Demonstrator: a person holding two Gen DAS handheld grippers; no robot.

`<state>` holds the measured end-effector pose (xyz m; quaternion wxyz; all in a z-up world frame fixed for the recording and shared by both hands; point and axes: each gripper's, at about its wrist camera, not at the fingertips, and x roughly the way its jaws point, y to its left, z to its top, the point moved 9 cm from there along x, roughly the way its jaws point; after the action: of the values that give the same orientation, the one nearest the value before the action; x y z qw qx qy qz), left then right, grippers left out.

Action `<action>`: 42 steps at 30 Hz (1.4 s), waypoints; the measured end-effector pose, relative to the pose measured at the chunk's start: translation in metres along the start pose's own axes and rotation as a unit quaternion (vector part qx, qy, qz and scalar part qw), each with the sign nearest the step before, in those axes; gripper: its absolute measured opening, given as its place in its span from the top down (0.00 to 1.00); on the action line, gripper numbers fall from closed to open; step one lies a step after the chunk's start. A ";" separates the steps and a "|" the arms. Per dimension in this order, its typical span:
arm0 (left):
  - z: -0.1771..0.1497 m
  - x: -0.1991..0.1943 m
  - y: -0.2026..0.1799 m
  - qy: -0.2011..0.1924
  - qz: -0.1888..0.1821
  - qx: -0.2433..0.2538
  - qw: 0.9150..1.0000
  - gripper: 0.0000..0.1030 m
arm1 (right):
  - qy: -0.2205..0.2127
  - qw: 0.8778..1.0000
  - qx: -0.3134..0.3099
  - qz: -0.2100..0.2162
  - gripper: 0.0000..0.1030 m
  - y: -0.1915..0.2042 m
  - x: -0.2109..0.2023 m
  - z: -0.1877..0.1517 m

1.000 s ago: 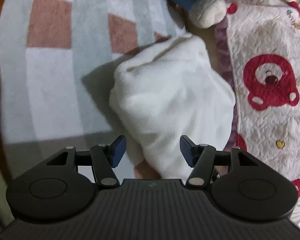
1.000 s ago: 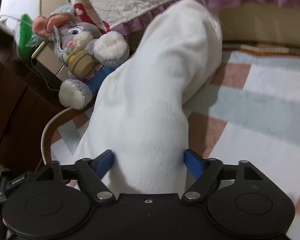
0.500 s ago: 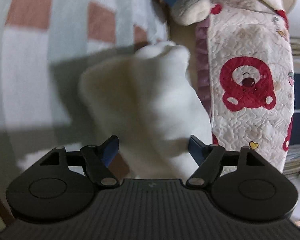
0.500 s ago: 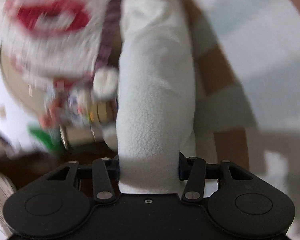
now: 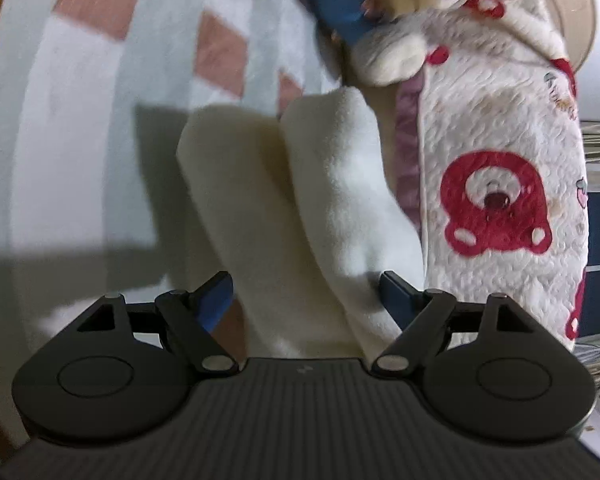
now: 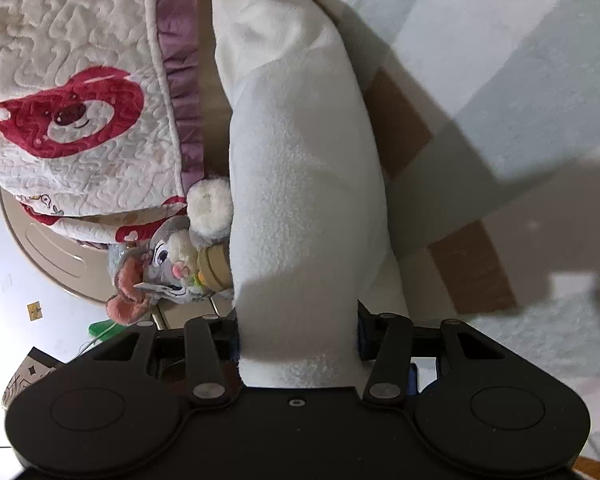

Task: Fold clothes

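A white fleece garment (image 5: 320, 200), folded into a long thick bundle, stretches over the checked bedspread (image 5: 80, 140). In the left wrist view one end of it lies between the wide-apart blue pads of my left gripper (image 5: 304, 300), which is open; a small gap shows beside the left pad (image 5: 216, 304). In the right wrist view the garment (image 6: 300, 180) runs straight out from my right gripper (image 6: 298, 336), whose fingers are pressed in against the other end and shut on it. The bundle hangs above the bedspread (image 6: 500, 80) and casts a shadow.
A quilted cover with red bear prints (image 5: 496, 200) lies along the garment's right side, and shows on the left in the right wrist view (image 6: 72, 112). A grey plush rabbit (image 6: 168, 260) sits by the cover, close to the garment. Floor clutter lies beyond the bed's edge.
My right gripper has closed on the garment's end and swung round, lifting it. My left gripper has moved forward, so the bundle now sits between its open fingers.
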<state>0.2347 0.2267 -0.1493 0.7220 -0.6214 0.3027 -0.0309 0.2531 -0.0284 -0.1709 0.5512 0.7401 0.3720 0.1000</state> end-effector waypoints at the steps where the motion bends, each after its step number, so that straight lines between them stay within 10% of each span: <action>1: 0.004 0.003 -0.002 -0.012 0.000 0.012 1.000 0.24 | 0.001 1.000 0.001 0.000 0.48 -0.002 -0.001 0.000; 4: 0.011 0.014 -0.012 -0.026 0.005 0.076 0.997 0.59 | 0.006 1.000 -0.006 -0.005 0.48 -0.008 -0.001 -0.001; 8: 0.025 0.010 -0.021 -0.071 0.082 0.187 0.976 0.75 | 0.013 0.987 -0.131 -0.087 0.41 -0.011 -0.016 0.004; 15: 0.034 0.012 -0.006 -0.039 0.123 0.181 0.975 0.74 | 0.009 0.918 -0.335 -0.213 0.31 -0.007 -0.050 0.029; 23: 0.045 0.010 0.007 -0.047 0.146 0.182 0.971 0.48 | -0.059 0.948 -0.279 -0.139 0.22 0.023 -0.005 0.126; 28: 0.053 0.024 0.018 -0.045 0.130 0.144 0.980 0.25 | -0.075 0.932 -0.315 -0.166 0.19 0.026 0.038 0.145; 30: 0.054 0.032 0.013 -0.045 0.130 0.168 0.976 0.28 | -0.077 0.931 -0.327 -0.145 0.16 0.030 0.053 0.143; 31: 0.054 0.037 0.011 -0.045 0.130 0.181 0.974 0.53 | -0.073 0.931 -0.331 -0.137 0.25 0.032 0.060 0.142; 34: 0.055 0.034 -0.013 -0.069 0.142 0.275 0.948 0.73 | -0.067 0.889 -0.424 -0.158 0.64 0.054 0.076 0.126; 37: 0.066 0.014 -0.052 -0.135 0.136 0.362 0.912 0.78 | -0.053 0.832 -0.537 -0.130 0.72 0.102 0.083 0.094; 39: 0.081 0.000 -0.072 -0.171 0.114 0.374 0.904 0.79 | -0.050 0.809 -0.578 -0.093 0.72 0.133 0.083 0.076; 42: 0.102 -0.008 -0.079 -0.193 0.081 0.342 0.916 0.78 | -0.049 0.791 -0.607 -0.057 0.71 0.164 0.093 0.064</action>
<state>0.3033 0.3018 -0.0690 0.9350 -0.3035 0.1773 0.0469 0.4268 -0.0332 -0.0730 0.9094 0.2341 0.2488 0.2374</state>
